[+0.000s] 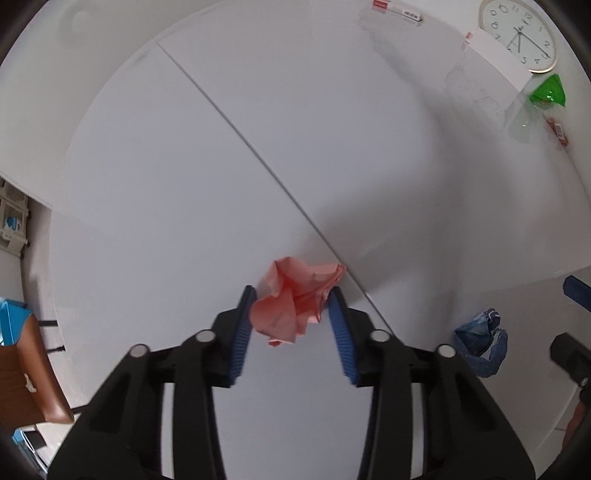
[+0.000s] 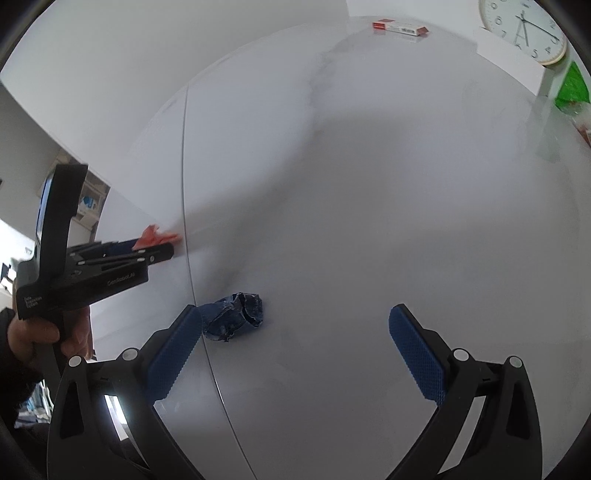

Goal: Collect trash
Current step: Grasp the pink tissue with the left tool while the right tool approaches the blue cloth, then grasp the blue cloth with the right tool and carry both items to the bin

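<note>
Left wrist view is showing me the left gripper (image 1: 291, 299) straddling a crumpled pink paper (image 1: 295, 302) on the white table (image 1: 184, 184), just beside the seam (image 1: 236, 129) that crosses the tabletop. Its blue pads (image 1: 243, 325) are sitting right at the paper's two sides; I am judging them to be pressing on it, though the wad is not off the table yet, so this first pickup is only beginning.

From the right wrist camera I am seeing the right gripper (image 2: 295, 332) with its fingers wide apart and nothing between them. A crumpled blue scrap (image 2: 234, 319) is lying near its left finger, untouched.

At the far edge, a red and white box (image 2: 399, 26), a green wrapper (image 1: 548, 90) and clear plastic (image 1: 517, 122) are lying near a clock (image 1: 519, 33). No bin is in view, so I am reckoning that nearly all the collecting is left: nothing is gathered yet.
</note>
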`<state>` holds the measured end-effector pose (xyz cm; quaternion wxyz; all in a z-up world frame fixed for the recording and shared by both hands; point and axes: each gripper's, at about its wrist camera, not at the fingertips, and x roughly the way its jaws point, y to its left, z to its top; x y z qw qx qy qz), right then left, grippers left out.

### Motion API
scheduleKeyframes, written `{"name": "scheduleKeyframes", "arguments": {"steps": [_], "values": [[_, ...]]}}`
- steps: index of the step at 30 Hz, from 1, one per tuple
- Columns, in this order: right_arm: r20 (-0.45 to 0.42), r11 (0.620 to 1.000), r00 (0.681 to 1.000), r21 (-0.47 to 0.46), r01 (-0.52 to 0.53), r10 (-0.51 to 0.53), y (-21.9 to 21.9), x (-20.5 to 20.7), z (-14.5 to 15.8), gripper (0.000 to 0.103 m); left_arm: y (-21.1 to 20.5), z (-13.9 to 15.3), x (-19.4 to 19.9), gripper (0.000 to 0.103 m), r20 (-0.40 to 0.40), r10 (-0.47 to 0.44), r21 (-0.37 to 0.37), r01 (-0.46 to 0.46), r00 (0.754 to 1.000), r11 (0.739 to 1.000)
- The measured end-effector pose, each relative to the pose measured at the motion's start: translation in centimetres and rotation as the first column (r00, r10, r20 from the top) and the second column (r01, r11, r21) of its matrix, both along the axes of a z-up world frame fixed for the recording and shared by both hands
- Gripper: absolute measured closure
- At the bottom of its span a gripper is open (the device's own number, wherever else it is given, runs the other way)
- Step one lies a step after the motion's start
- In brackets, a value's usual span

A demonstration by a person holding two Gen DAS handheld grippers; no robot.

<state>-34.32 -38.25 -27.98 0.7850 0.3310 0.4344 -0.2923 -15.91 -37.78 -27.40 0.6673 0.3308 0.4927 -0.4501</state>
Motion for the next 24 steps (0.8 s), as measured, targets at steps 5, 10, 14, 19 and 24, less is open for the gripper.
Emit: {"name": "scheduleKeyframes", "arguments": {"steps": [5, 10, 14, 19, 24], "values": [[0.006, 0.998, 0.998, 0.008, -0.064, 0.064, 1.0, 1.4, -0.8, 0.003, 0.3, 0.6, 0.4, 0.078, -0.041, 0.014, -0.019, -0.015, 0.999, 1.0], [-0.012, 0.992, 0.992, -0.014, -0.124, 0.124, 2.2, 3.3, -2.5, 0.003, 1.1, 1.7, 0.6, 0.078, -0.051, 0.051, -0.046, -0.053, 0.997, 0.998], [-0.064, 0.988, 0.988, -0.052, -0.145, 0.142, 2.9, 4.5, -3.7, 0.006, 3.2, 3.5, 1.1, 0.078, -0.066, 0.076, -0.075, -0.081, 0.995, 0.994], [-0.166, 0.963, 0.967, -0.157, -0.22, 0.194, 4.1, 5.8, -3.6, 0.035, 5.4, 5.4, 2.2, 0.078, -0.075, 0.111, -0.105, -0.118, 0.991, 0.987], [-0.194, 0.951, 0.954, -0.168, -0.261, 0.227, 4.8, 6.2, -3.3, 0.066, 9.6, 6.8, 4.0, 0.078, -0.076, 0.154, -0.128, -0.163, 0.985, 0.978]]}}
